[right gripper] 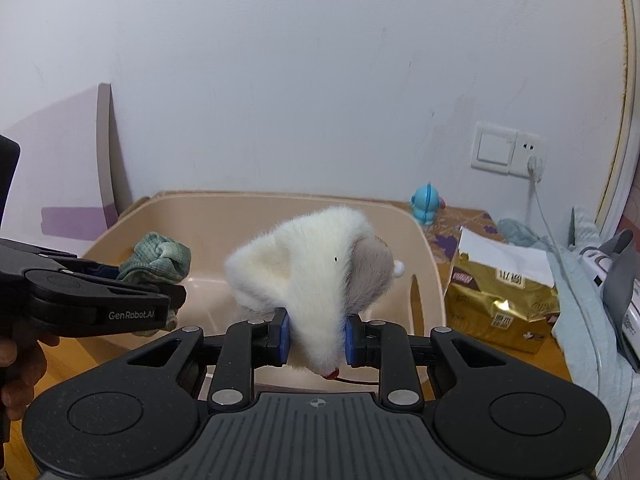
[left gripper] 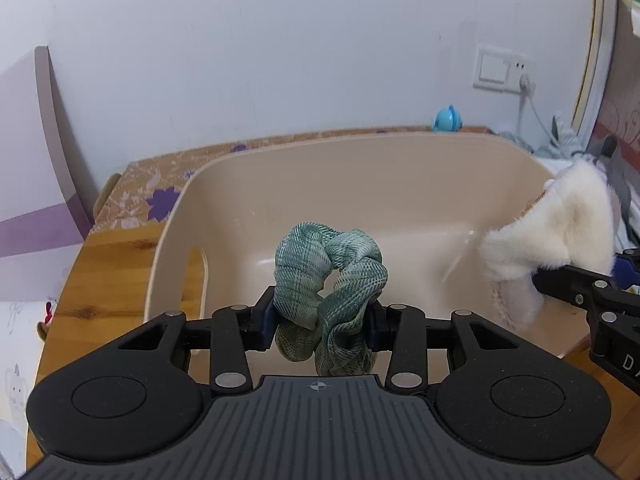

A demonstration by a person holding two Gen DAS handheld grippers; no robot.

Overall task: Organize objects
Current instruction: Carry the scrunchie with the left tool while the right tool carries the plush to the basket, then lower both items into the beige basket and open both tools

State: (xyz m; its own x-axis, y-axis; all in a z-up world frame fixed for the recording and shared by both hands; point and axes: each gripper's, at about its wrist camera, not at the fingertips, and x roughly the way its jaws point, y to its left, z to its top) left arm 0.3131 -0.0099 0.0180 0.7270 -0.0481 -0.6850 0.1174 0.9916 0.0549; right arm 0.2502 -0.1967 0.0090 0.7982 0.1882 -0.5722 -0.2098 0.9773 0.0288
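My left gripper (left gripper: 320,328) is shut on a green plaid scrunchie (left gripper: 328,276) and holds it over the near part of a beige plastic bin (left gripper: 400,168). My right gripper (right gripper: 316,340) is shut on a white and grey furry plush toy (right gripper: 308,264), held over the same bin (right gripper: 432,264). In the left wrist view the plush toy (left gripper: 552,228) hangs at the right, over the bin's right rim. In the right wrist view the left gripper (right gripper: 176,296) and scrunchie (right gripper: 160,260) are at the left. The bin's visible inside is bare.
The bin stands on a wooden table (left gripper: 104,264) with a floral cloth (left gripper: 160,196) against a white wall. A blue toy figure (right gripper: 426,204), a gold packet (right gripper: 500,300) and light blue cloth (right gripper: 580,320) lie right of the bin. A socket with a cable (right gripper: 532,164) is on the wall.
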